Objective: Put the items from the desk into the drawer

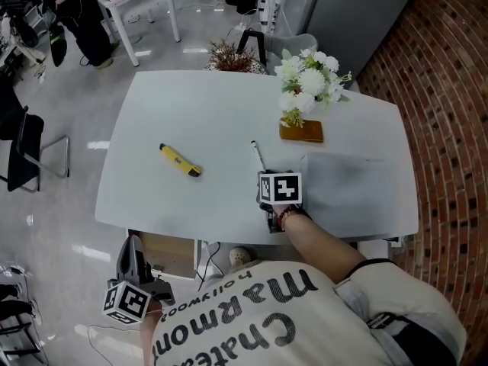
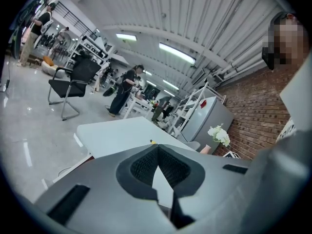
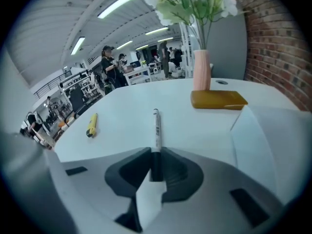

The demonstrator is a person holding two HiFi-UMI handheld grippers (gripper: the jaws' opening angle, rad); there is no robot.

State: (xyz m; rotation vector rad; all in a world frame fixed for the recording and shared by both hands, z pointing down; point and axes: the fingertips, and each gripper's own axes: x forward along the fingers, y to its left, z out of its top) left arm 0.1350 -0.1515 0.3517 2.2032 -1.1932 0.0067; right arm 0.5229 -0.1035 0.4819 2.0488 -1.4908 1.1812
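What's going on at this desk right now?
A person works with a handheld gripper in each hand. The right gripper is closed on the near end of a pen that lies on the white desk. The left gripper hangs below the desk's edge, jaws together and empty. A yellow tool lies further left on the desk, untouched.

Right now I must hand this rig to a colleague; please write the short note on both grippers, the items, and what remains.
Right gripper: fingers shut on the near end of the pen, which lies on the desk.
Left gripper: shut, empty, low beside the desk.
Yellow tool and flat brown item lie on the desk.
Done: pen gripped.
Left: lift it, then put every item into the drawer.
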